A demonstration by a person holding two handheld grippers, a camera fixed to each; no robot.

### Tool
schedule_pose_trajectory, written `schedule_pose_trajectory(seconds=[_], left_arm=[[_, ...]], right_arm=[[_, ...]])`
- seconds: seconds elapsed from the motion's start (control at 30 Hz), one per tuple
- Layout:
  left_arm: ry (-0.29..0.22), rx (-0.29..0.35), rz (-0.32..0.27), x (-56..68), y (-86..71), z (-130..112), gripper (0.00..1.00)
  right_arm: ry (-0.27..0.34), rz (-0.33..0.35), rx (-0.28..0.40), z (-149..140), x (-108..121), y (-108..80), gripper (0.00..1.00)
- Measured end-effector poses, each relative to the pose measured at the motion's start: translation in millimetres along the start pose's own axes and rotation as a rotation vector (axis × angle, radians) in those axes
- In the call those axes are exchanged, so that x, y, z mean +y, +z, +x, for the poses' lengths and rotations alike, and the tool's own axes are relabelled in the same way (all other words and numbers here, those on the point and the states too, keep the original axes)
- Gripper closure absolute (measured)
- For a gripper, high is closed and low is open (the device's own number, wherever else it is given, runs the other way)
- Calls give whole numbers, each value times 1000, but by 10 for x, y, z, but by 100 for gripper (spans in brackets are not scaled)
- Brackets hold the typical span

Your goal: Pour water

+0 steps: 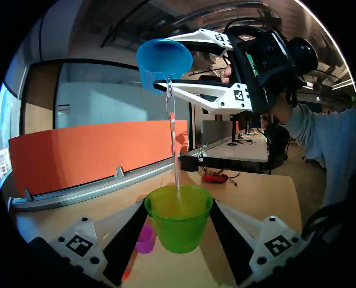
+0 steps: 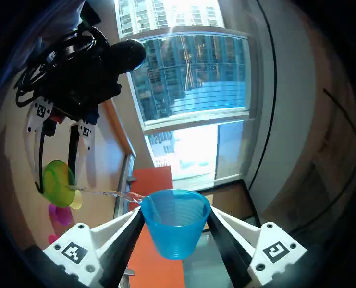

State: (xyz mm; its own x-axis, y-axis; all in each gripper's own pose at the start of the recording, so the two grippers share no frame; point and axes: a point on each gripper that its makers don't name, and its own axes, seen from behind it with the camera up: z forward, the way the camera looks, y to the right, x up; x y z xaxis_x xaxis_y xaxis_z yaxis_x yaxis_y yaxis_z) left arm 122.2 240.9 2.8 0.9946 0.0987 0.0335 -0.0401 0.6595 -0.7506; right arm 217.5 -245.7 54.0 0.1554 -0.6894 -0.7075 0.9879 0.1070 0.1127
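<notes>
Tall window (image 2: 192, 81) with towers beyond, high in the right gripper view. Long orange panel (image 1: 81, 153) along the far edge of a pale wooden desk (image 1: 259, 192) in the left gripper view. At the right of that view, a grey sleeve (image 1: 322, 129) reaching up to the right gripper (image 1: 170, 61), held high over the desk. Clamped in its jaws, a finger against each side: a blue cup (image 1: 163, 57), tipped well over, mouth turned toward the camera. Lower down, close to the lens, the left gripper (image 1: 178, 218), jaws closed on a green cup (image 1: 180, 233), upright, directly beneath the blue one and well apart from it. Cannot tell whether the green cup's base touches the desk. From the lowest point of the blue cup's rim, a thin stream of water (image 1: 172, 125), falling straight into the green cup's open mouth. Just beside the green cup, behind the left finger, a small purple cup (image 1: 145, 240) standing on the desk. Farther back on the desk, a small red object (image 1: 214, 177) with a dark cable.
</notes>
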Motion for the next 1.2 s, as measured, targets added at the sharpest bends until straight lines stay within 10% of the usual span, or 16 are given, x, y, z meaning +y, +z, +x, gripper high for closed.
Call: schedule_pose_trajectory(seconds=[1.2], left_arm=[[-8,-6,-7,-24,52,-41,12]], right_arm=[[-136,-18,0,56,125,45,10]])
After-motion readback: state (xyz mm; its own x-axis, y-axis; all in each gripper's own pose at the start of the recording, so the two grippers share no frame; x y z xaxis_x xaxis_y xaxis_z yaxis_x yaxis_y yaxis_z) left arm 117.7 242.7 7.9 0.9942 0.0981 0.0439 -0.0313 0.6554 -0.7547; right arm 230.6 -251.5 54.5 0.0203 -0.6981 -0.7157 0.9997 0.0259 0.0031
